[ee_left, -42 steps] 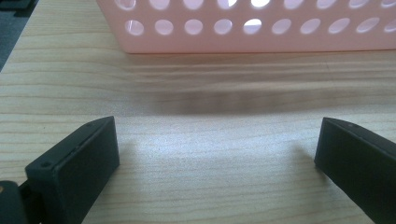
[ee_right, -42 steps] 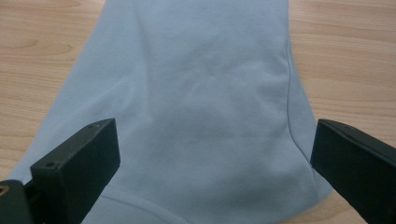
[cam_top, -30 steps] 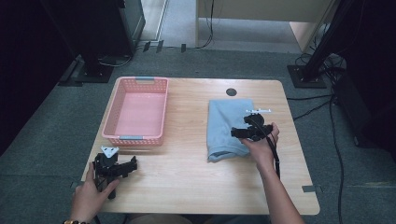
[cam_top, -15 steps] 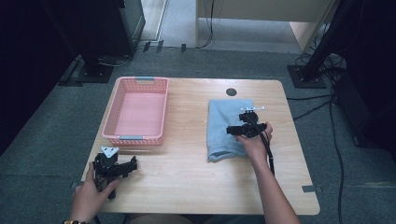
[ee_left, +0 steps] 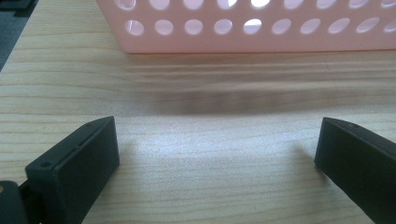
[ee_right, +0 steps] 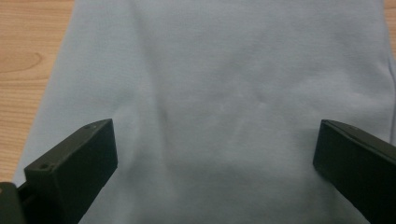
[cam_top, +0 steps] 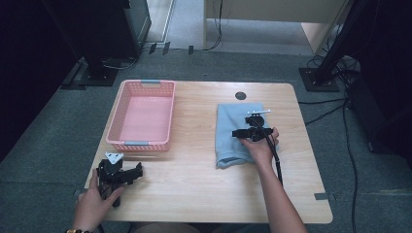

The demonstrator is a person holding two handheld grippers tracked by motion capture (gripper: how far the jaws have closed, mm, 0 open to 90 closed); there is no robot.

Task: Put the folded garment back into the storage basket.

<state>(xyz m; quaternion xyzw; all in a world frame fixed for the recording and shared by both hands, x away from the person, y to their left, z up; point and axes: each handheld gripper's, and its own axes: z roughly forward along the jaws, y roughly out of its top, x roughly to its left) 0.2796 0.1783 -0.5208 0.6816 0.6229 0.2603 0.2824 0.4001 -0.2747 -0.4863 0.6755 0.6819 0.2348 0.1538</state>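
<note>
hovering over a folded light-blue cloth (cam_top: 240, 133), the right gripper (cam_top: 252, 127) has its jaws spread wide with nothing between them; in the right gripper view the cloth (ee_right: 224, 102) lies under both jaws and spans the gap between them. the cloth lies flat on the right half of the wooden table (cam_top: 194, 179), well apart from the pink basket (cam_top: 116, 128) on the left half.

the cloth looks soft, light and limp, so it will likely sag and unfold if lifted from one point. a pinch at a folded edge or a corner, where several layers can be caught together, seems the safer hold; the flat middle under the jaws offers little to bite on unless the fabric is bunched first. the near edge looks rolled and thicker, which may give a better grip.

the left gripper (cam_top: 116, 175) sits on the table near the front left corner, jaws also wide apart and holding nothing, facing the basket's perforated wall (ee_left: 243, 28). the basket looks empty: its floor shows bare in the high view.
</note>
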